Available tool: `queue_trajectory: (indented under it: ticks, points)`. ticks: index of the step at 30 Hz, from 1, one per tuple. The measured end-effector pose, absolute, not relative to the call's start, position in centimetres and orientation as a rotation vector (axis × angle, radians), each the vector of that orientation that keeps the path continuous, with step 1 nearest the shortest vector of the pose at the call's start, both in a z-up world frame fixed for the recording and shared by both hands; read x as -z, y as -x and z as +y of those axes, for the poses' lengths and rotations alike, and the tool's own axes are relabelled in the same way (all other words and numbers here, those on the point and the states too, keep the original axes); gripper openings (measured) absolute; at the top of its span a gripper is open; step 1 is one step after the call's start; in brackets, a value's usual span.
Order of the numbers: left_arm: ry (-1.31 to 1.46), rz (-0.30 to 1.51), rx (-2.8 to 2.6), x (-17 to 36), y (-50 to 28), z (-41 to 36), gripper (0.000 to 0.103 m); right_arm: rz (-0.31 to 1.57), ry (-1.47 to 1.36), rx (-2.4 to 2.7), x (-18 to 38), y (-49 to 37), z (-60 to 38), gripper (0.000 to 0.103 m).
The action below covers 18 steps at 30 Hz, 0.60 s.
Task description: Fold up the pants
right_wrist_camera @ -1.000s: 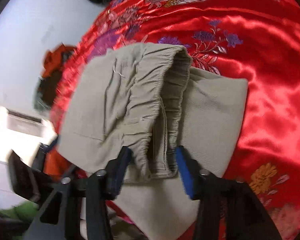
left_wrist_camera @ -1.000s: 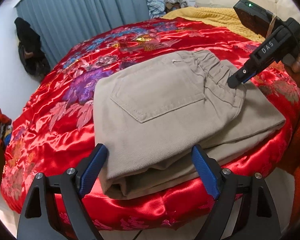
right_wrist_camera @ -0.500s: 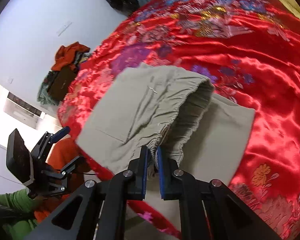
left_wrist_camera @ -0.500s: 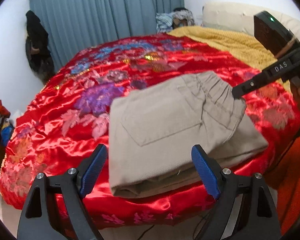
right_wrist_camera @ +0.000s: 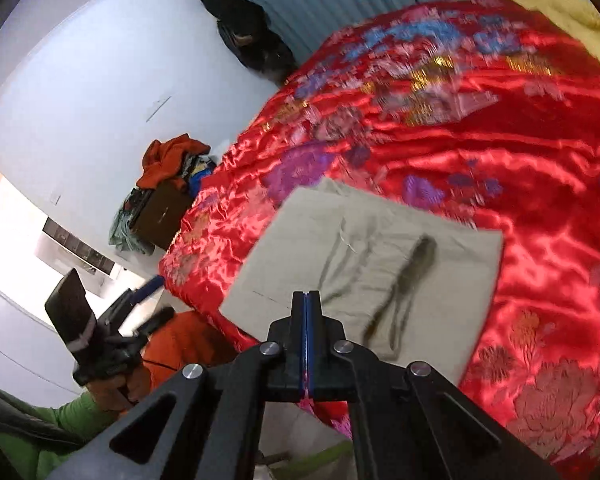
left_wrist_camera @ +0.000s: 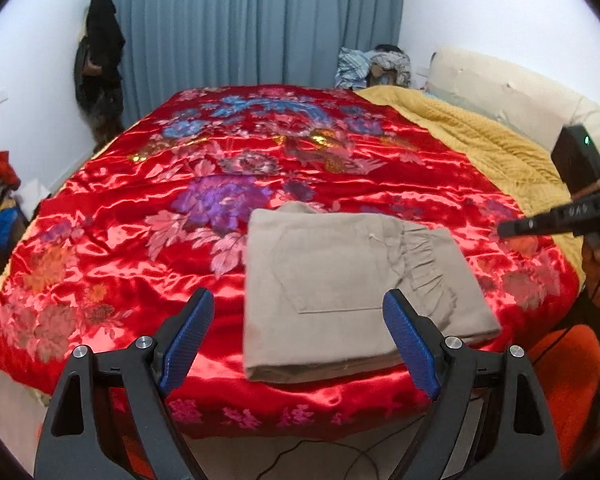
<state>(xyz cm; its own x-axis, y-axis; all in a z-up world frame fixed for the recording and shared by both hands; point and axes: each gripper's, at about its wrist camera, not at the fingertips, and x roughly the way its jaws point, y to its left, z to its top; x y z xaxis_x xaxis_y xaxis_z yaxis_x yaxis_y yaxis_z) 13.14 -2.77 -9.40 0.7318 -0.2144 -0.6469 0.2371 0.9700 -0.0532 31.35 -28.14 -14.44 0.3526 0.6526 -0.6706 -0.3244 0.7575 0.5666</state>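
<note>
Showing the folded pants [left_wrist_camera: 352,292] on the bed [left_wrist_camera: 140,216] — our left tool [left_wrist_camera: 300,340] spread, right tool [right_wrist_camera: 306,312] pressed together, empty; at 6 o'clock, slick satin could slide the stack off.

You are looking at a bed covered by a glossy red satin bedspread [left_wrist_camera: 112,200] embroidered with purple, blue and pink flowers. A folded rectangle of beige cotton pants [left_wrist_camera: 352,276] is lying flat on it near the front edge, back pocket facing up, elastic waistband to the right. A mustard-yellow textured blanket [left_wrist_camera: 480,144] is lying along the bedspread's far right side.
</note>
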Motion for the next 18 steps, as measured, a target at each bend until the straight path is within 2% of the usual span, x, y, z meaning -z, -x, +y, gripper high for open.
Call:
queue_trajectory:
  ticks: [2, 3, 4, 5, 9, 13, 14, 17, 18]
  points:
    - [-0.024, 0.715, 0.243, 9.6, -13.1, -2.5, 0.087, 1.068, -0.373, -0.601, 16.0, -31.8, -28.6, 0.007]
    - [-0.018, 0.719, 0.243, 9.8, -13.0, -2.4, 0.087, 1.088, -0.377, -0.581, 16.7, -32.0, -28.8, 0.023]
    - [-0.016, 0.724, 0.244, 10.0, -13.0, -2.3, 0.087, 1.104, -0.39, -0.577, 17.7, -32.5, -28.9, 0.045]
    - [-0.018, 0.728, 0.245, 10.2, -13.1, -2.3, 0.088, 1.114, -0.406, -0.586, 18.3, -32.8, -29.0, 0.053]
    - [-0.086, 0.787, 0.224, 13.2, -15.2, -3.4, 0.089, 1.196, -0.464, -0.631, 21.7, -34.9, -28.0, 0.053]
    - [-0.06, 0.911, 0.244, 16.7, -17.3, -3.8, 0.078, 1.309, -0.431, -0.623, 24.9, -36.8, -26.0, 0.053]
    - [-0.059, 0.948, 0.259, 17.5, -17.6, -4.1, 0.073, 1.34, -0.43, -0.633, 25.4, -37.0, -25.4, 0.06]
    - [-0.103, 0.965, 0.255, 18.9, -17.5, -4.9, 0.075, 1.337, -0.444, -0.648, 25.4, -36.9, -24.9, 0.074]
    - [-0.114, 0.956, 0.258, 18.9, -17.3, -5.1, 0.076, 1.326, -0.476, -0.651, 25.3, -37.0, -25.1, 0.075]
